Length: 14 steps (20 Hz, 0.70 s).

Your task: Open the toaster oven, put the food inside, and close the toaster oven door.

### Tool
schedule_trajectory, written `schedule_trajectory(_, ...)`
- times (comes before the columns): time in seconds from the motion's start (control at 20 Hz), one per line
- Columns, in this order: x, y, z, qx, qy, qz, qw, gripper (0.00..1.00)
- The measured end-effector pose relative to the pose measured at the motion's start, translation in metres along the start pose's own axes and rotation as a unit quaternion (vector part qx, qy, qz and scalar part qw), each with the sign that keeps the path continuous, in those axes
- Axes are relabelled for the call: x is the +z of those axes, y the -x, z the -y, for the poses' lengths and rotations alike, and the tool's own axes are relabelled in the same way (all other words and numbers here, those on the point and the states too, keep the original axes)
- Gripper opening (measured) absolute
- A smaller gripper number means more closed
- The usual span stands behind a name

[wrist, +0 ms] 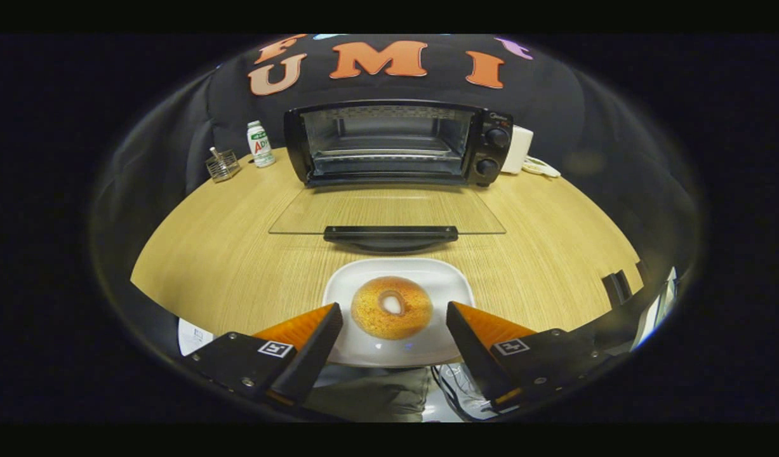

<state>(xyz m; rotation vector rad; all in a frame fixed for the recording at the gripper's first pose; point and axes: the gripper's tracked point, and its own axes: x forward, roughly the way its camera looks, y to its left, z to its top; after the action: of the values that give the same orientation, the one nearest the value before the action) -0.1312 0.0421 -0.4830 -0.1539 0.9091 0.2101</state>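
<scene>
Two orange fingers (303, 333) spread wide apart, gripping nothing, gripper (394, 314) poised over the near edge of the wooden counter (224, 254). Between the fingertips, a golden-brown bagel (392, 307), flat on a white plate (364, 279), apart from both fingers, no contact visible on either side. Just beyond the plate, the glass door (386, 209) of the toaster oven (399, 143), folded fully down and lying level above the counter, its black handle (390, 233) nearest the plate. Behind the door, the open oven cavity, a wire rack (386, 154) across it, bare. Two black knobs (496, 138) stacked on the oven's right-hand panel. Left of the oven, well apart from it, a small white bottle with a green cap (260, 143), upright, and beside that a little wire holder (222, 165) near the counter's back edge. Right of the oven, close behind its corner, a white box-shaped object (519, 148) with a white cord (541, 167) coiled on the counter. Below the plate, past the counter's near edge, a bit of grey-green cloth (376, 393) and some dark cables (449, 387).
</scene>
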Motion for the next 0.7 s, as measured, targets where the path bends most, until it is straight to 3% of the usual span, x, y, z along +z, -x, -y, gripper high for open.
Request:
schedule_trajectory(0.1, -0.004, -0.002, 0.001, -0.002, 0.006, -0.006, 1.000, 0.98)
schedule_trajectory(0.25, -0.012, -0.005, -0.001, -0.001, 0.011, -0.020, 1.000, 0.89)
schedule_trajectory(0.7, -0.005, 0.002, 0.000, 0.013, -0.007, -0.019, 1.000, 0.44)
